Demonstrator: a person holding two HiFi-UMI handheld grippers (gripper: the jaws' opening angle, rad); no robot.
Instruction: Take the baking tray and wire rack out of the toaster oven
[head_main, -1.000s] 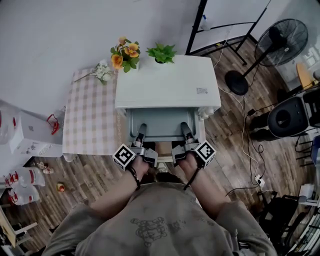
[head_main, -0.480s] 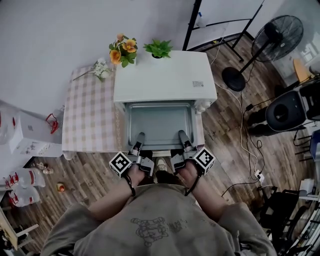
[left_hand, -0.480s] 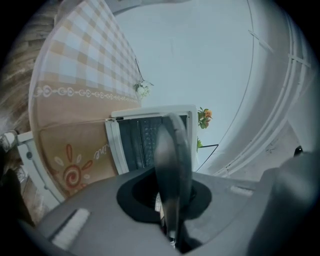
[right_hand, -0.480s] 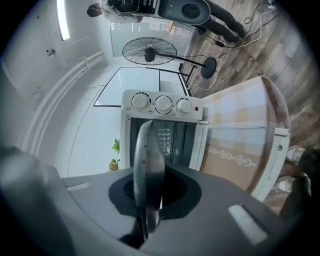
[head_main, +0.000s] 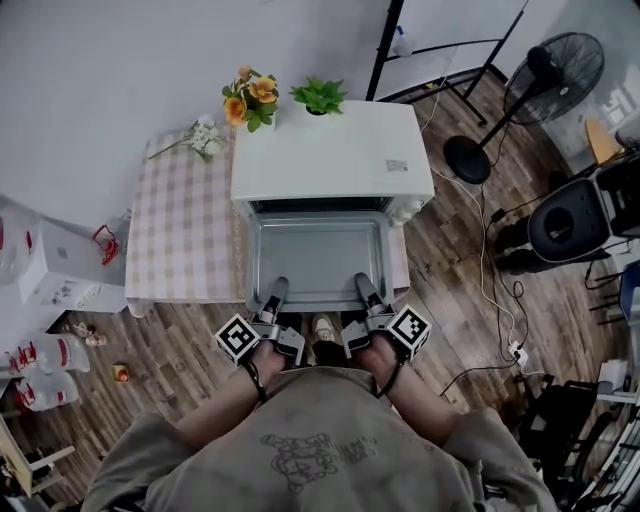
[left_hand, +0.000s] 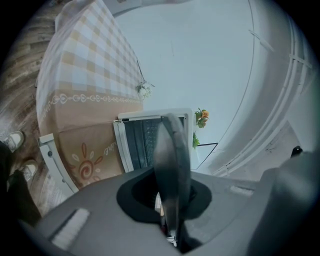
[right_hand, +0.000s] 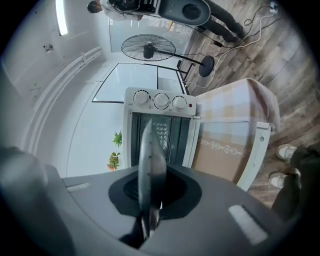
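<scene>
Fingers first: both pairs are pinched narrow on the near rim of the baking tray, with only the thin metal edge between the pads. In each gripper view we see the jaws drawn into one slim blade aimed at the oven. The left gripper bites the rim near the tray's seven o'clock corner. The right gripper bites near its five o'clock corner. Behind them sit the marker cubes, left and right, and then the person's left hand and right hand.

We see the grey tray held flat and drawn out toward the person. Its far rim lies just at the mouth of the white toaster oven, at twelve o'clock from the grippers. Whether it has fully cleared the mouth we cannot tell. In the right gripper view the oven's three knobs line one side, the door hangs open, and metal glints inside the dark cavity. We cannot tell whether that is the wire rack.

At ten o'clock from the tray lies the checked tablecloth. Orange flowers and a green plant stand at the oven's far edge, and a floor fan stands at two o'clock on the wooden floor.
</scene>
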